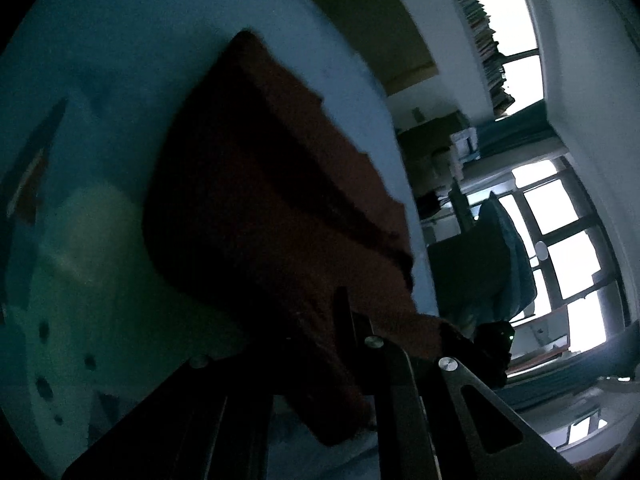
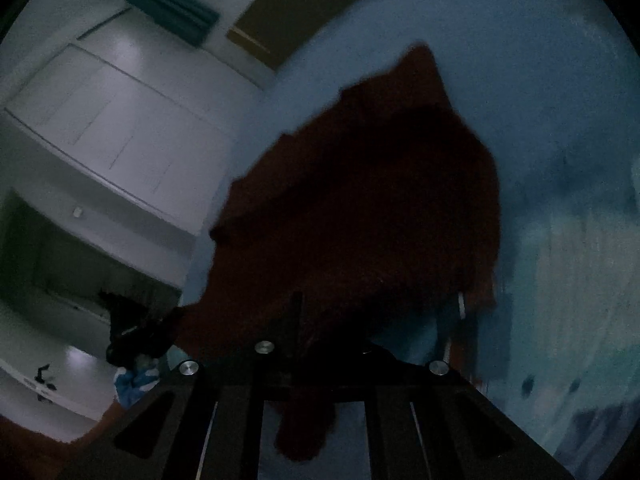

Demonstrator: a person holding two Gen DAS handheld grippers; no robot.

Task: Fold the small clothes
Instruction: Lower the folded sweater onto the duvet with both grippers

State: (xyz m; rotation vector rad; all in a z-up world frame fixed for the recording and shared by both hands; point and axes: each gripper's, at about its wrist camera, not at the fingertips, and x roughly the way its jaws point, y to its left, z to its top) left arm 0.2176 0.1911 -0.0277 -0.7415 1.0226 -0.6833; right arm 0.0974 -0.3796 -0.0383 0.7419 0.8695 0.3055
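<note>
A dark red garment (image 1: 272, 208) hangs lifted above a light blue printed sheet (image 1: 100, 60). My left gripper (image 1: 352, 320) is shut on one edge of it. In the right wrist view the same red garment (image 2: 360, 208) fills the middle, and my right gripper (image 2: 298, 316) is shut on its near edge. A flap of the cloth droops down between the right fingers. The other gripper shows as a dark shape at the garment's far corner in each view (image 1: 492, 340) (image 2: 132, 328). Both views are dim and blurred.
The blue sheet (image 2: 540, 100) covers the surface under the garment. A window (image 1: 560, 240) with dark bars, a hanging blue-green cloth (image 1: 508, 260) and stacked books (image 1: 480, 20) lie to the right. White cabinets (image 2: 100, 120) stand on the left of the right wrist view.
</note>
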